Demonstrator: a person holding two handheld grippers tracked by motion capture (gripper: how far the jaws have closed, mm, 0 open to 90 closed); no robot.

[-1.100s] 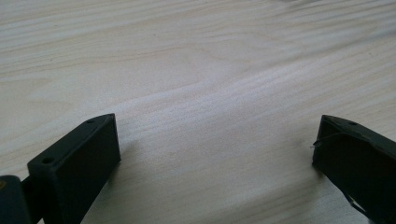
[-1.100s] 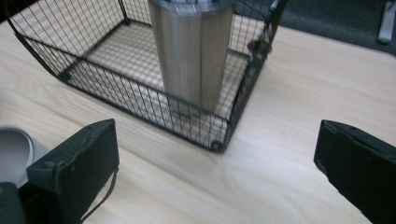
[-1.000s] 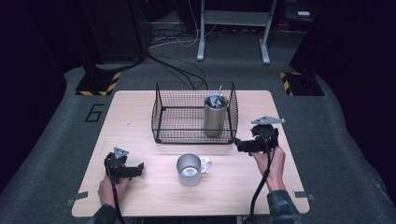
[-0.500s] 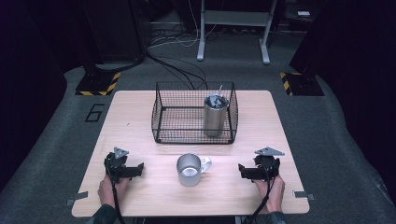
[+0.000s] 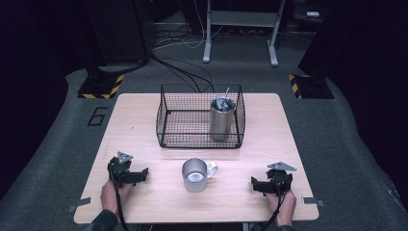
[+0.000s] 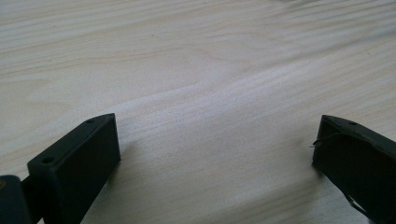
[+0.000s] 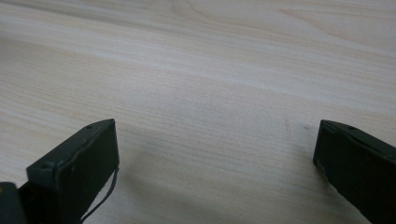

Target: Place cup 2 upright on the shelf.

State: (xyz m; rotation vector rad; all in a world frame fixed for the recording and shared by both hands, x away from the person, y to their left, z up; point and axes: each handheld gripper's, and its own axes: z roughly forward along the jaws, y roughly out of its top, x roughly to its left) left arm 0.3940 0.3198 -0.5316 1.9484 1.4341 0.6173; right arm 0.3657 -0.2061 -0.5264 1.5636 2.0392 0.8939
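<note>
In the wire basket (image 5: 166, 120), a steel tumbler (image 5: 222, 119); both tongs spread, empty.

A pale wooden table (image 5: 144, 115) with rounded corners stands on grey carpet. A black wire basket (image 5: 168, 122) sits toward the far edge, about midway between the left and right edges. A steel mug (image 5: 195, 175) stands upright near the middle of the near edge, its handle turned toward the right edge and apart from the basket.
</note>
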